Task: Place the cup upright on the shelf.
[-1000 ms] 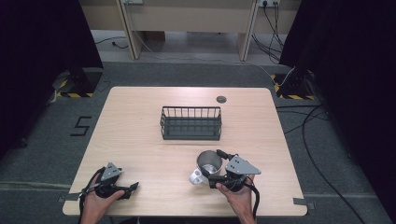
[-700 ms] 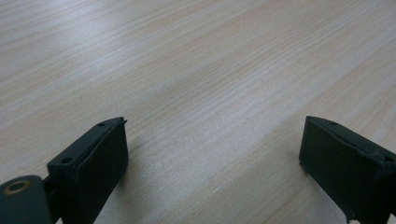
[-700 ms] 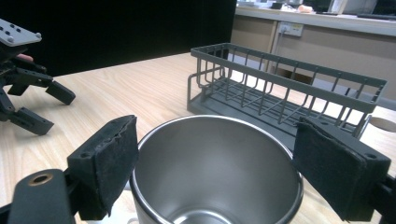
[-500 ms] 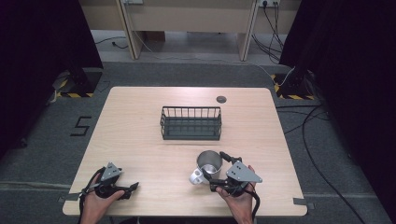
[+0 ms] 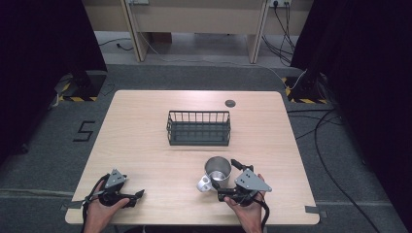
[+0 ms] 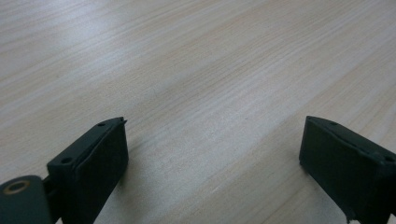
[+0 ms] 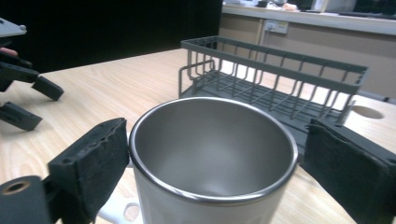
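A steel mug (image 5: 217, 171) with a white handle stands upright on the wooden table (image 5: 145, 126), near the front right. My right gripper (image 5: 228, 180) is open, with one jaw on each side of the mug. In the right gripper view the mug's rim (image 7: 212, 154) sits between the pads. The left pad (image 7: 93, 163) is almost at the rim, and the right pad (image 7: 350, 168) stands a little off it. My left gripper (image 5: 137, 195) rests open at the front left. It has only bare wood between its jaws (image 6: 212, 135).
A dark wire basket (image 5: 199, 128) stands empty at the table's middle, just beyond the mug, and appears as the basket (image 7: 275, 79) in the right gripper view. A small round cable hole (image 5: 230, 103) lies behind it. The left gripper (image 7: 23, 100) shows far left in the right gripper view.
My right gripper has shifted slightly toward the near table edge while staying around the mug. The mug and the left gripper have stayed put.
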A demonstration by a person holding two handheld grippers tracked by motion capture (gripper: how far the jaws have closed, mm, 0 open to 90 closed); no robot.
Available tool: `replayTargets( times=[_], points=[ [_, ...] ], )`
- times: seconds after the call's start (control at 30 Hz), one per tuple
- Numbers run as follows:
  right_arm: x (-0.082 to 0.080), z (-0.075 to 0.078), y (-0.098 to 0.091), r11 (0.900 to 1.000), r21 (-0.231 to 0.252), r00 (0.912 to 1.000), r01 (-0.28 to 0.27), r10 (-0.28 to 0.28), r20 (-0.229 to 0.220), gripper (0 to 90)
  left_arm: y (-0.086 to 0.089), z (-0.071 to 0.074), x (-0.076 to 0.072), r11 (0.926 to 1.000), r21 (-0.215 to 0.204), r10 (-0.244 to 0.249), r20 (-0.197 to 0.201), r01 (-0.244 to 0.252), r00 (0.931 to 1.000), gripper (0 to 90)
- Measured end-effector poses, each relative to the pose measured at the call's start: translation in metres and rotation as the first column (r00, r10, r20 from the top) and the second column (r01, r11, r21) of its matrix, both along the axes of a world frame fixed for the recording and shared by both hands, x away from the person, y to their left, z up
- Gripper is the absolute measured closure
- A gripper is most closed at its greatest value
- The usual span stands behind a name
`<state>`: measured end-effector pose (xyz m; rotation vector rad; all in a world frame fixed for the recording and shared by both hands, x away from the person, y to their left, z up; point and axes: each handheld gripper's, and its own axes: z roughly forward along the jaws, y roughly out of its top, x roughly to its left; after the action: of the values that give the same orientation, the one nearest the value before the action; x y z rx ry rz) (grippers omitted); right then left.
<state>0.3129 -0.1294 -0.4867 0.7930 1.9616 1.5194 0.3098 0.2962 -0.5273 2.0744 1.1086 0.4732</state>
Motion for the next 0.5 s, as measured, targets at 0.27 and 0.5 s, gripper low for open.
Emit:
replayTargets(
  times=[0.27,0.5],
  points=[
    [0.01,-0.004,0.007,0.9998,0.018,0.9999,-0.012,0.012,0.007,4.6,0.0,0.0,0.0,1.0,0.0,0.0,0.0,0.0,1.0,7.3],
    [0.017,-0.007,0.011,0.9986,0.048,0.9998,-0.021,0.021,-0.006,2.9,0.0,0.0,0.0,1.0,0.0,0.0,0.0,0.0,1.0,7.3]
  ],
)
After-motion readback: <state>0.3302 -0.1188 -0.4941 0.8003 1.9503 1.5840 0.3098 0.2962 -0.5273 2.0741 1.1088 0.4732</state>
